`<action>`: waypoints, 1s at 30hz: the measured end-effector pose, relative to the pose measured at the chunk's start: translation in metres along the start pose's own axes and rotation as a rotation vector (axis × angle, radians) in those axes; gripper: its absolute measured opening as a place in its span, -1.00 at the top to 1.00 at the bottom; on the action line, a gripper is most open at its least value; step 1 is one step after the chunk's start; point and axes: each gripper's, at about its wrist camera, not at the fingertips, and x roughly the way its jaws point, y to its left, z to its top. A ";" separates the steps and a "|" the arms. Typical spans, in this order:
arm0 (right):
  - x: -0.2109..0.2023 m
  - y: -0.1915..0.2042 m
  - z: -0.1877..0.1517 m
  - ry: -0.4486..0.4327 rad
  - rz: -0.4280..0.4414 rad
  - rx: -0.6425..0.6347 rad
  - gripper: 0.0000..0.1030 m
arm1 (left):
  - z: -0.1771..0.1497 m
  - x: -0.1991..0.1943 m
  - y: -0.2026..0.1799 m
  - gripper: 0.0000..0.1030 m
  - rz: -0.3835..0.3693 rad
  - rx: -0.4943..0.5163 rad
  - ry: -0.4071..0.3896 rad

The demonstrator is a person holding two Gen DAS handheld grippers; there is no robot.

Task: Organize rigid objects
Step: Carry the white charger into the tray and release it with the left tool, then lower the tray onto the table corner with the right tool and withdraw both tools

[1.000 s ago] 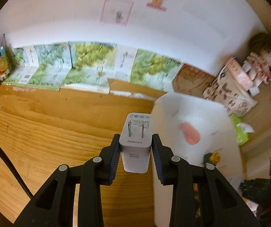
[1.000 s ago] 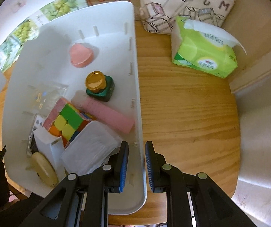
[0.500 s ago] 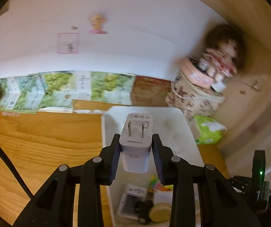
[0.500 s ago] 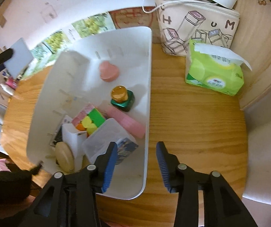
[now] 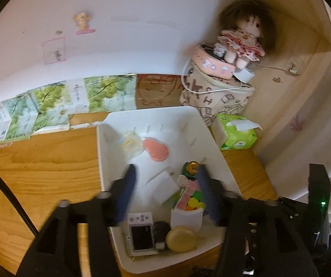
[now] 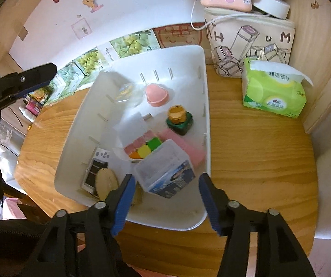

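White charger [image 5: 165,188], blurred, drops between left gripper [image 5: 166,192] fingers just spread above the bin [image 5: 100,152]; right gripper [image 6: 165,194] fingers spread, empty.

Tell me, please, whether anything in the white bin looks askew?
The white charger lies tilted and blurred in the bin, loose between the left gripper's fingers, which have just been opening; it looks freshly dropped.
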 end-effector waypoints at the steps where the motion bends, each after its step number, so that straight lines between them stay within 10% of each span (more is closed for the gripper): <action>1: -0.003 0.003 -0.001 -0.011 -0.002 0.000 -0.29 | -0.001 -0.002 0.004 -0.38 0.001 -0.010 -0.005; 18: 0.002 0.140 -0.010 -0.118 -0.037 0.156 -0.54 | -0.080 -0.080 0.164 -0.60 0.139 -0.203 0.038; 30: -0.030 0.244 -0.048 -0.122 -0.115 0.025 -0.54 | -0.102 -0.129 0.171 -0.76 0.214 -0.251 -0.031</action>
